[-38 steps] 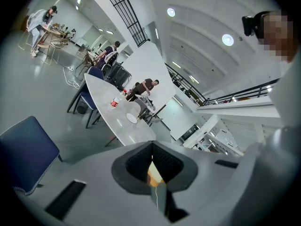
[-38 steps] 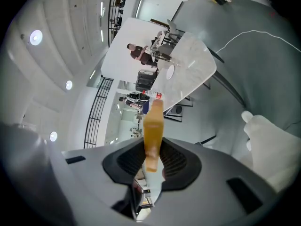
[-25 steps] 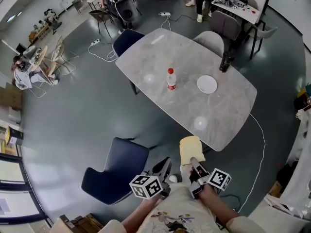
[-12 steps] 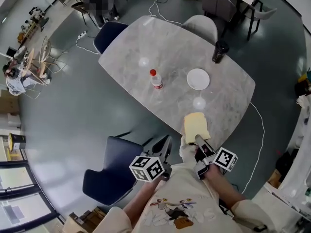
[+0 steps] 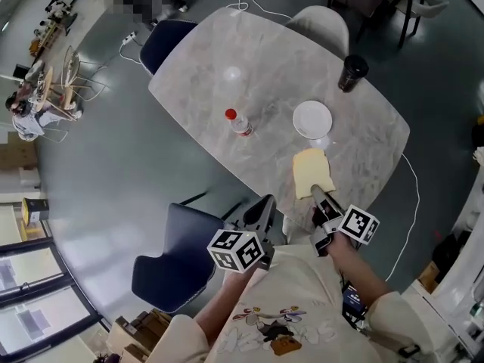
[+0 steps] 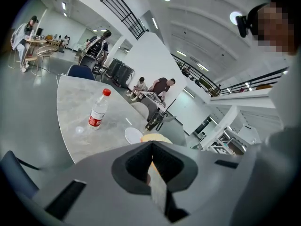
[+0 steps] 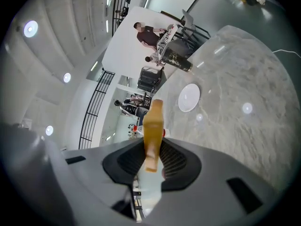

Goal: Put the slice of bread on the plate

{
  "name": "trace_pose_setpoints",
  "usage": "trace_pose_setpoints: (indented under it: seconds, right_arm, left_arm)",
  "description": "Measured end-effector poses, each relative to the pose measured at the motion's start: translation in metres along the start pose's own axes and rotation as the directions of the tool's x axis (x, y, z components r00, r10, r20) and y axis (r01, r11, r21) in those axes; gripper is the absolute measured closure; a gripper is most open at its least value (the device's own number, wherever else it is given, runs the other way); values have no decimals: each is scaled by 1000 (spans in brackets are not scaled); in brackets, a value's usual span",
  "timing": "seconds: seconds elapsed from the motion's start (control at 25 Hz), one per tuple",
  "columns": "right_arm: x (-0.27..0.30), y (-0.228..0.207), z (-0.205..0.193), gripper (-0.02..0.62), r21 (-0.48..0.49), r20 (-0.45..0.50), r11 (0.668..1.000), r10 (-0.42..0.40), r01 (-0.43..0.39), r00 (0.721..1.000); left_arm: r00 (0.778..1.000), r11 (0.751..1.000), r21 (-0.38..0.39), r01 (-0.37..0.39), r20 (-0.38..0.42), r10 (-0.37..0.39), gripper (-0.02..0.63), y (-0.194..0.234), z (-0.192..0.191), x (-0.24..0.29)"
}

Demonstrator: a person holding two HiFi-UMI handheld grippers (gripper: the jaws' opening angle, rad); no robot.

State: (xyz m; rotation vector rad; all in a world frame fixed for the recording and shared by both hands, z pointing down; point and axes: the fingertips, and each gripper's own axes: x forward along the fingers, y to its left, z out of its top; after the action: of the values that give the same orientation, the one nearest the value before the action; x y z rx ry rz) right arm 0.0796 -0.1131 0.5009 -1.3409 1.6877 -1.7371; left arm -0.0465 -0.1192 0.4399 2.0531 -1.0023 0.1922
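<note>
Carries bread slice [image 5: 311,172], pinched in right gripper [image 5: 317,196], in over table [image 5: 257,66], now just at plate's [image 5: 312,119] six o'clock; placing likely next. Keeps left gripper [image 5: 262,209] pressed together, empty.

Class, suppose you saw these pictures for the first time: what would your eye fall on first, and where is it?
The pale yellow square slice of bread, clamped in the right hand-held gripper, hangs over the near edge of the grey marble table. Just beyond it lies the empty round white plate, with a red-capped clear plastic bottle to its left.
</note>
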Motion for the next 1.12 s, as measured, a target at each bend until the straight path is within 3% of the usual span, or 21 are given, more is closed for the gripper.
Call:
trace_pose_setpoints:
  seconds: [0.24, 0.68, 1.12]
  right_arm:
    - [14, -25, 30, 502, -2, 2, 999, -49, 49, 999]
    - [58, -28, 51, 502, 0, 21, 999, -36, 36, 999]
    - [94, -55, 86, 502, 34, 65, 996, -90, 88, 994]
  left_arm:
    - [999, 999, -18, -30, -24, 29, 597, 7, -4, 21]
    - [998, 1000, -2, -16, -58, 16, 597, 36, 18, 63]
    - [981, 999, 42, 21, -191, -12, 595, 65, 26, 143]
